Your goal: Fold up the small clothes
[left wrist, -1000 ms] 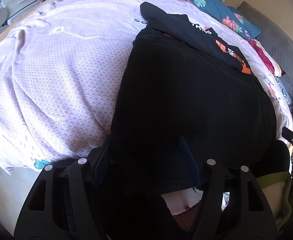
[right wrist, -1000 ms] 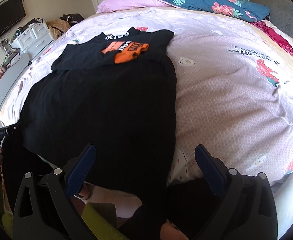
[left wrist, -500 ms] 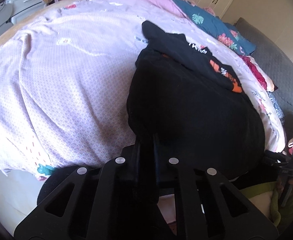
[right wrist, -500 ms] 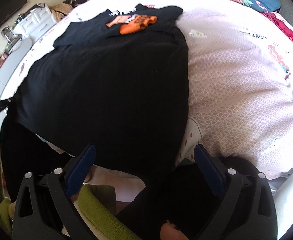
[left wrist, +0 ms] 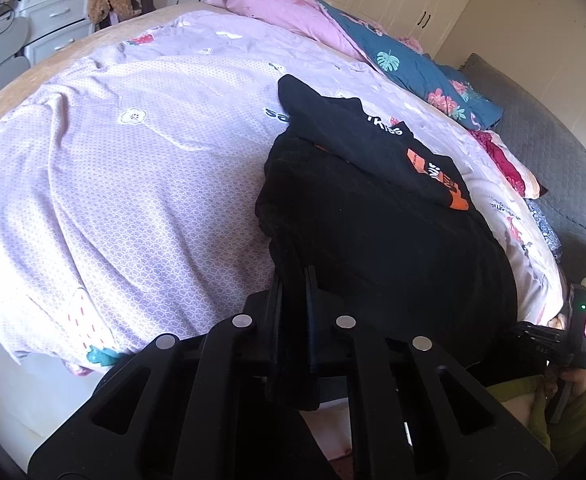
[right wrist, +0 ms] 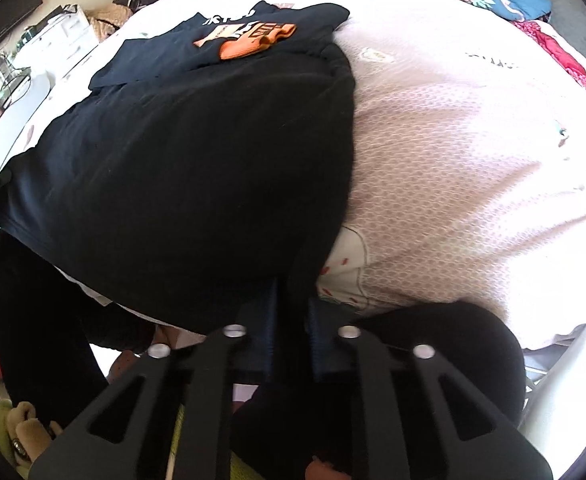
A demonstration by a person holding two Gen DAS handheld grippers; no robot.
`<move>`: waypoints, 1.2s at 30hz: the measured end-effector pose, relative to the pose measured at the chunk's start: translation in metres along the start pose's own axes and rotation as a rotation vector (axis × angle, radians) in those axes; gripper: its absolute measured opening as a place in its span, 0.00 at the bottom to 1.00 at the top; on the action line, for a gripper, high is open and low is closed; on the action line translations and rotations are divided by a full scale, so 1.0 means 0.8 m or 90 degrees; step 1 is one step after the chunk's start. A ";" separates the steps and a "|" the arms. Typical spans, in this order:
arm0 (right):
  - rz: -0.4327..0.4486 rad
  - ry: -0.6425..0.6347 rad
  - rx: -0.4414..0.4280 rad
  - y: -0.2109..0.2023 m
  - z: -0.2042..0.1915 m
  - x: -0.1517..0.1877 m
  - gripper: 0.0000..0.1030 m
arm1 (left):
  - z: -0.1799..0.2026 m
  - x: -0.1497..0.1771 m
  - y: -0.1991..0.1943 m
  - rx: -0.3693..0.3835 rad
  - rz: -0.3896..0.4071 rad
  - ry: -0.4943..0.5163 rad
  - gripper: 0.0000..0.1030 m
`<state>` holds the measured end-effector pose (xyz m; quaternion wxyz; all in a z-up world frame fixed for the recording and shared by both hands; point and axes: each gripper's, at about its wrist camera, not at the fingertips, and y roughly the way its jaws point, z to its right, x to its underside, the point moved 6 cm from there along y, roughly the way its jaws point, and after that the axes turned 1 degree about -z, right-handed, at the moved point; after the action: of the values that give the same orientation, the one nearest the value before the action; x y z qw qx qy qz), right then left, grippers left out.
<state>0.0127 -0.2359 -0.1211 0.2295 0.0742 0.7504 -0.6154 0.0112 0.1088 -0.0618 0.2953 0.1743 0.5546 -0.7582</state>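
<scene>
A black garment (left wrist: 381, 240) lies spread on the lilac bedspread (left wrist: 141, 168), its near edge hanging over the bed's front. It also shows in the right wrist view (right wrist: 197, 168). A folded black T-shirt with an orange print (left wrist: 377, 148) lies on its far end, also seen in the right wrist view (right wrist: 229, 40). My left gripper (left wrist: 293, 276) is shut on the black garment's near left corner. My right gripper (right wrist: 293, 300) is shut on its near right corner.
Pink and teal pillows (left wrist: 373, 48) lie at the head of the bed. A grey sofa (left wrist: 541, 144) stands on the right, white drawers (left wrist: 49, 12) on the left. The person's legs in black (right wrist: 433, 368) stand against the bed's front edge.
Both grippers have closed: the left shut on the garment's near left corner half a second ago, the right shut on the near right corner just now. Both moved closer to the bed.
</scene>
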 end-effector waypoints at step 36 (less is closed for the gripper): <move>0.395 0.051 -0.068 -0.167 0.042 -0.114 0.07 | 0.020 -0.085 -0.032 0.051 0.094 -0.030 0.03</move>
<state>0.0495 -0.2831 0.0330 0.3797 0.3117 0.7316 -0.4726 0.0476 0.1161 0.0028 0.3563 0.2085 0.5021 -0.7599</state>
